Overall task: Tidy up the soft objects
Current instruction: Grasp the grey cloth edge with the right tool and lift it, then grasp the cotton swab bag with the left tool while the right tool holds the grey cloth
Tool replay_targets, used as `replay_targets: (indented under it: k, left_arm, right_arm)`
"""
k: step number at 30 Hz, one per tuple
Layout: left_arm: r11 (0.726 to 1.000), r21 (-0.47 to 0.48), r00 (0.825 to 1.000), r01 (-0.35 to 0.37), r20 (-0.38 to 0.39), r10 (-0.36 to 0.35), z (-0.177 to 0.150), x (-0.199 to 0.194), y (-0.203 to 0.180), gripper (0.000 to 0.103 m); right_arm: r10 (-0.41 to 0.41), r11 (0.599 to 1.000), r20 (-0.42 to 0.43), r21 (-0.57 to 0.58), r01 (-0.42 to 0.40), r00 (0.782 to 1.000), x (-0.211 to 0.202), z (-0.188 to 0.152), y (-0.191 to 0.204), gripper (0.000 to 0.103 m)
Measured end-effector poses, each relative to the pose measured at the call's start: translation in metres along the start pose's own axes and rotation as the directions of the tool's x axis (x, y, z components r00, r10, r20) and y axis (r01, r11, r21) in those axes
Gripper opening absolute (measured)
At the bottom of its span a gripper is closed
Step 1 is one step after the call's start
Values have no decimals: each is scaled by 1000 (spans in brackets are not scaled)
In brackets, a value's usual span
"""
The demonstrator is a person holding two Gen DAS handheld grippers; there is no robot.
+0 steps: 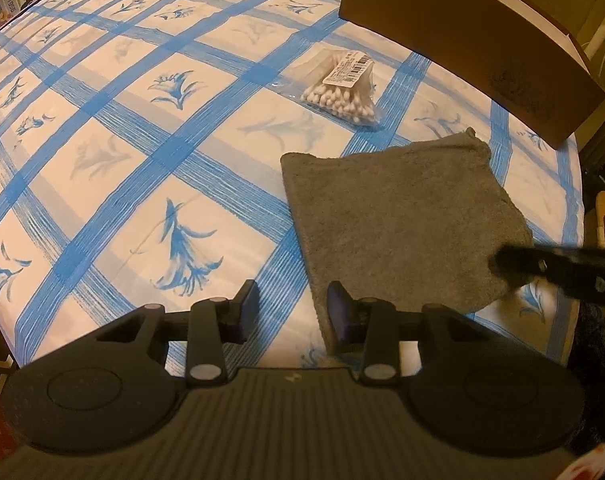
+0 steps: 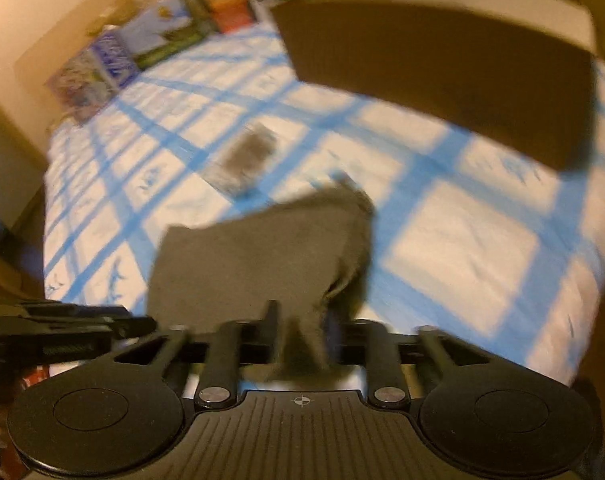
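Observation:
A folded grey towel lies on the blue-checked tablecloth, near the front right. My left gripper is open, its right finger over the towel's near left edge, holding nothing. My right gripper is shut on the near edge of the grey towel, which bunches up between the fingers; this view is blurred. The right gripper's finger shows at the towel's right edge in the left wrist view. A clear bag of cotton swabs lies beyond the towel.
A brown cardboard box stands at the far right, just behind the towel and swabs; it also shows in the right wrist view. Colourful boxes line the far left edge. The table edge is close on the right.

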State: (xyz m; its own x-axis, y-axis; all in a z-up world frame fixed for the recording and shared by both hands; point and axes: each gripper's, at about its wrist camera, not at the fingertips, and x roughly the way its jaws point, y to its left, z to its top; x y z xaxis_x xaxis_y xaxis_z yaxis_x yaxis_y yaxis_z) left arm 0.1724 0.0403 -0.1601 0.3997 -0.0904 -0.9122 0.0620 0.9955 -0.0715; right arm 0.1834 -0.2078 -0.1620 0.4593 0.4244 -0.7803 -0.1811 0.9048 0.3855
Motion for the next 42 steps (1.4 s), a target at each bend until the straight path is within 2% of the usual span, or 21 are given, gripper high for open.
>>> replay_targets:
  k: [4,6,8,14,18,19,20,21,23,26,29,34,37,41,42]
  left_arm:
    - [1000,-5,1000,5,0,-5,0,1,1,36]
    - [1000,2,1000,3,2,-3,0,1,1,36]
    - [1000,7,1000,0,4,0,0,2,0,35]
    - [1000,2,1000,4,3,-4,-1,2,0,35]
    - [1000,3,1000,3,5,-3,-1,1,1,34]
    - [1000,0,1000,4,6,-4,-1,1,1,31]
    - [1000,-4,1000,8,6,-8,0,1,1,31]
    - [1000,-6,1000,14,6,-13,1,0,1,30]
    - [1000,-11,1000,22,7,-22,4,-1,1,31]
    - [1000,5,999,23,24,-23,10,-5,-1,31]
    - [999,17,998,35,43,-36,20,-8,-4,31]
    - [997,69,996,45,76,-50,44,-7,-13,31]
    - [994,101,994,50,93,-59,60,-3,-20,31]
    - [988,142,991,64,109,-79,82,5,-30,34]
    - [986,152,991,63,109,-80,87,8,-32,35]
  right_arm:
    - [42,987,-50,159,-33,998,-8,-11,-26,38]
    - [69,977,-39,203,-59,997,-12,-12,-29,38]
    - [131,966,-40,231,-118,991,-6,-12,-30,38]
    - [264,936,-10,244,-254,964,11,-5,-22,38]
    - [245,947,-3,216,-238,970,19,0,-13,37]
    - [241,948,5,212,-237,970,19,0,-12,35]
    - [232,952,12,201,-230,973,18,1,-10,24]
    - [226,956,20,189,-226,974,18,1,-10,8]
    - [219,961,47,164,-224,975,11,4,-10,6]
    - [154,982,98,96,-164,983,0,9,-5,5]
    - [96,995,164,13,-99,982,-17,21,-1,5]
    - [-25,991,232,-125,55,972,-37,46,7,5]
    - [-80,956,277,-252,152,958,-42,61,17,5]
    - [-94,879,355,-410,245,930,-45,70,35,5]
    - [-88,869,365,-426,250,927,-43,72,35,5]
